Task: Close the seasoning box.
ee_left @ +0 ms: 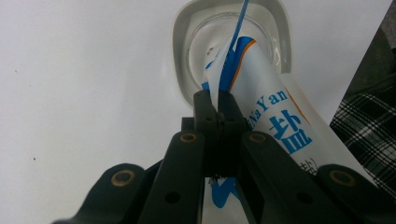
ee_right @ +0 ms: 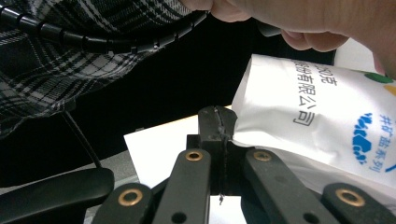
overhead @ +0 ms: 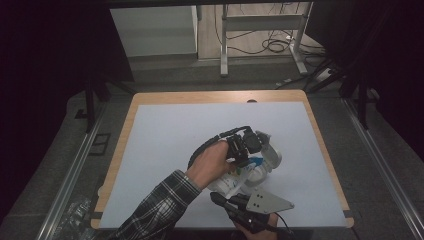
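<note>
A white salt bag (overhead: pixel 231 183) with blue print hangs tilted between my two grippers, near the front middle of the table. My left gripper (overhead: pixel 249 159) is shut on the bag's torn top edge. In the left gripper view, that gripper (ee_left: pixel 218 105) pinches the bag (ee_left: pixel 275 121) right over a clear container (ee_left: pixel 180 56) with a white rim. The container (overhead: pixel 272 156) stands on the mat just beyond the bag. My right gripper (overhead: pixel 216 196) comes in from the front edge. In the right gripper view, it (ee_right: pixel 218 121) is shut on the bag's (ee_right: pixel 317 116) lower corner.
A pale mat (overhead: pixel 170 130) covers the wooden table (overhead: pixel 210 96). A plaid sleeve (overhead: pixel 155 210) crosses the front left. Behind the table stand a desk frame (overhead: pixel 224 45) and floor cables (overhead: pixel 275 45). Crumpled plastic (overhead: pixel 75 212) lies on the floor at front left.
</note>
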A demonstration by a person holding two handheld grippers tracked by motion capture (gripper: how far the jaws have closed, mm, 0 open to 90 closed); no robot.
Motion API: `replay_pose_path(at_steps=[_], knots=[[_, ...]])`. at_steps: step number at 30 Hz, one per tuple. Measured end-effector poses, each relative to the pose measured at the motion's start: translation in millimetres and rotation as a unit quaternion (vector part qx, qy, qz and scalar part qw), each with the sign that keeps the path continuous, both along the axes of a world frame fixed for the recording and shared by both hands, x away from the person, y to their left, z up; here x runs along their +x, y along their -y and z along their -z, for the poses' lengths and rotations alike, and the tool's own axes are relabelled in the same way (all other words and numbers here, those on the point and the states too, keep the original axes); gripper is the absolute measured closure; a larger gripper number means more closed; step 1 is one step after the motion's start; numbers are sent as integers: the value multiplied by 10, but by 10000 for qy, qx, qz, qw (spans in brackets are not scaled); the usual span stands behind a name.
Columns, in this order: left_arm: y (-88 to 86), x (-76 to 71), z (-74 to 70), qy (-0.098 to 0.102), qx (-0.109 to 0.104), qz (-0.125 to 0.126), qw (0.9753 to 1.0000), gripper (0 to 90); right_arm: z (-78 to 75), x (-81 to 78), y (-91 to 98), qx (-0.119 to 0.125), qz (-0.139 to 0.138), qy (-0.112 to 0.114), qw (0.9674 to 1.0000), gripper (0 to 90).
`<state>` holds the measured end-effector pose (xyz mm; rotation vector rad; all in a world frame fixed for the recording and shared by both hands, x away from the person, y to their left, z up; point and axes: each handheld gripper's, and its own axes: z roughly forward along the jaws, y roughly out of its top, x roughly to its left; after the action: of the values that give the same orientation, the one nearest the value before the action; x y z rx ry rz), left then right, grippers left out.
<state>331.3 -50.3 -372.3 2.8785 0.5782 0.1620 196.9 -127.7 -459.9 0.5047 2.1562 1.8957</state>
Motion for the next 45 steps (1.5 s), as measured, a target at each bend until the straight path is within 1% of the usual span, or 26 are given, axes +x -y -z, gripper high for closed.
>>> replay_pose_path(at_steps=[13, 22, 25, 26, 28, 29, 31, 34, 35, 36, 37, 38, 39, 41, 43, 44, 45], knots=[[4, -4, 0, 22, -2, 8, 10000, 899, 4, 2, -1, -11, -5, -7, 10000, 895], [-24, 0, 7, 43, -117, -9, 9999, 898, 28, 3, -12, -76, -34, -50, 10000, 894], [-52, 7, 12, 54, -236, -17, 9997, 897, 61, 7, -27, -174, -62, -78, 9998, 894], [-52, 7, 12, 54, -236, -17, 9997, 898, 61, 7, -27, -174, -62, -78, 9998, 894], [-68, 11, 14, 57, -298, -36, 9995, 898, 83, 10, -39, -223, -86, -137, 9996, 894], [-82, 9, 19, 77, -389, -67, 9992, 898, 90, 13, -43, -242, -87, -152, 9996, 894], [-90, 11, 21, 87, -414, -69, 9991, 897, 96, 16, -46, -263, -99, -186, 9994, 894], [-119, 19, 39, 114, -555, -88, 9984, 897, 135, 28, -63, -354, -111, -277, 9989, 894], [-119, 19, 39, 114, -555, -88, 9984, 897, 135, 28, -63, -354, -111, -277, 9989, 894], [-134, 21, 48, 122, -625, -85, 9979, 897, 158, 31, -74, -415, -133, -322, 9985, 893], [-134, 21, 48, 122, -625, -85, 9979, 897, 170, 31, -81, -466, -137, -339, 9982, 893], [-153, 22, 57, 135, -724, -100, 9972, 897, 183, 35, -88, -505, -136, -337, 9981, 893], [-153, 22, 57, 135, -724, -100, 9972, 897, 183, 35, -88, -505, -136, -337, 9981, 893], [-173, 22, 60, 165, -800, -90, 9966, 897, 211, 43, -98, -572, -159, -378, 9975, 893], [-205, 18, 65, 229, -939, -93, 9953, 896, 244, 52, -113, -675, -158, -446, 9966, 892], [-205, 18, 65, 229, -939, -93, 9953, 896, 257, 59, -117, -695, -158, -470, 9963, 892], [-214, 17, 71, 239, -982, -104, 9948, 896, 257, 59, -117, -695, -158, -470, 9963, 892]])
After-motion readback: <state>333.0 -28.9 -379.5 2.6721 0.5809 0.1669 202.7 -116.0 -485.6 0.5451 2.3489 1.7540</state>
